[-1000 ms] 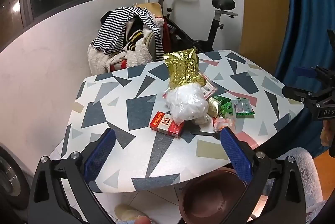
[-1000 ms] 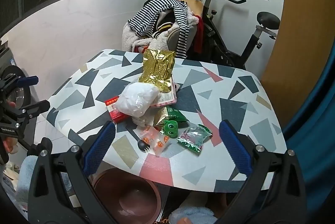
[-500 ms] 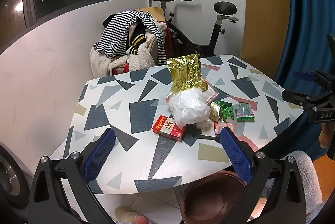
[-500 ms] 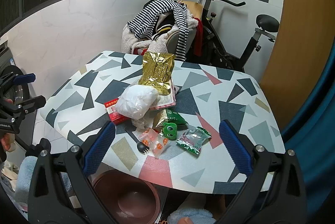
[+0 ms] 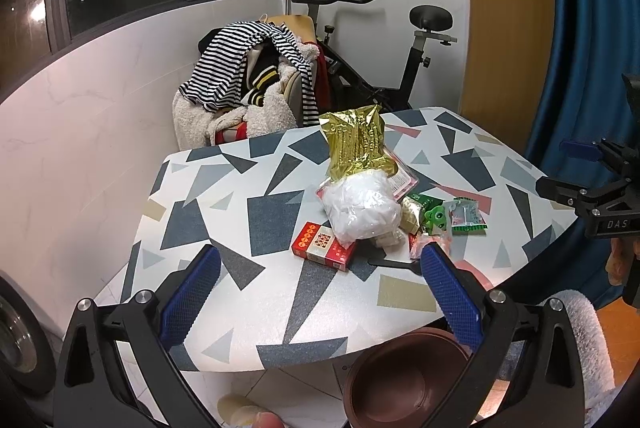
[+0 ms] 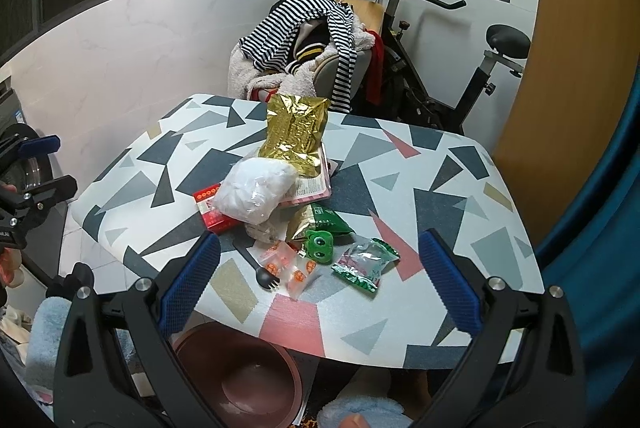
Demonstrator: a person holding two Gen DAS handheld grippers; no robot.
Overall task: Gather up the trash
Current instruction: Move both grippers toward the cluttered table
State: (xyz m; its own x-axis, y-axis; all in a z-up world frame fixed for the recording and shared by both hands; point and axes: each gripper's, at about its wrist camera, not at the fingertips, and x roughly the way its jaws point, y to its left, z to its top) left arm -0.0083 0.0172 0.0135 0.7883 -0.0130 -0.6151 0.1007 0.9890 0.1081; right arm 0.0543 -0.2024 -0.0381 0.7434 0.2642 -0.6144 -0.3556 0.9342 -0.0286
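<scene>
A heap of trash lies mid-table: a gold foil bag (image 5: 357, 144) (image 6: 295, 135), a white crumpled plastic bag (image 5: 362, 206) (image 6: 253, 190), a red box (image 5: 323, 246) (image 6: 211, 210), green wrappers (image 6: 325, 224), a green-and-clear packet (image 6: 365, 264) (image 5: 466, 216), clear sachets with orange dots (image 6: 288, 266) and a black spork (image 6: 256, 266). My left gripper (image 5: 320, 298) hovers open above the table's near edge, short of the red box. My right gripper (image 6: 320, 286) is open too, just before the sachets and packet. A brown bin (image 5: 404, 380) (image 6: 240, 376) sits below the table edge.
The patterned table (image 5: 240, 212) (image 6: 440, 196) stands before a chair piled with striped clothes (image 5: 244, 68) and an exercise bike (image 6: 440, 48). A blue curtain (image 5: 592, 28) hangs on the right. The other gripper shows at each view's side edge.
Both grippers have pulled back and risen a little, so the table and trash look slightly farther away. Nothing on the table has moved.
</scene>
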